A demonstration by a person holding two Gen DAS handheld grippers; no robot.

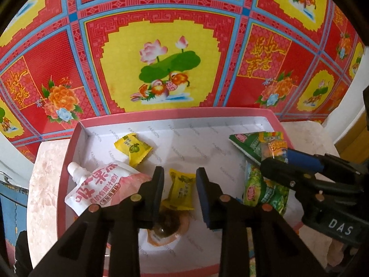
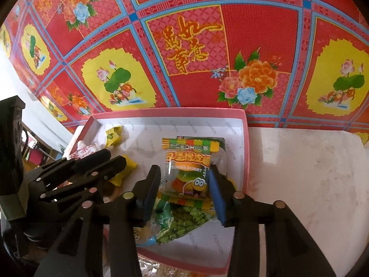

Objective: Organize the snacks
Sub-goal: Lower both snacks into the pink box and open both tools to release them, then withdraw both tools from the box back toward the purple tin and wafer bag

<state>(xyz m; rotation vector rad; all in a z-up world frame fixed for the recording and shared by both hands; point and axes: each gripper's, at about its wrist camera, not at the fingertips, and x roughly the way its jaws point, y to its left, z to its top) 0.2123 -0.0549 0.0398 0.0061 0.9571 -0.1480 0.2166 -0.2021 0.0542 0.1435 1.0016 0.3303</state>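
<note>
A pink-rimmed white box (image 1: pixel 78 138) (image 2: pixel 245 138) holds the snacks. My left gripper (image 1: pixel 180 180) is open over the box, its fingers either side of a yellow candy packet (image 1: pixel 182 190), not touching it. A jelly cup (image 1: pixel 167 227) lies below it. A second yellow candy (image 1: pixel 133 147) and a pink juice pouch (image 1: pixel 101 185) lie at the left. My right gripper (image 2: pixel 184 177) is shut on a burger gummy packet (image 2: pixel 188 173) above green pea snack bags (image 2: pixel 182 221). The right gripper (image 1: pixel 274 159) also shows in the left wrist view.
The box sits on a pale marbled table (image 2: pixel 299 173) (image 1: pixel 43 196). A red, yellow and blue patterned cloth (image 1: pixel 161 57) (image 2: pixel 196 46) hangs behind it. More green snack bags (image 1: pixel 265 191) lie at the box's right side.
</note>
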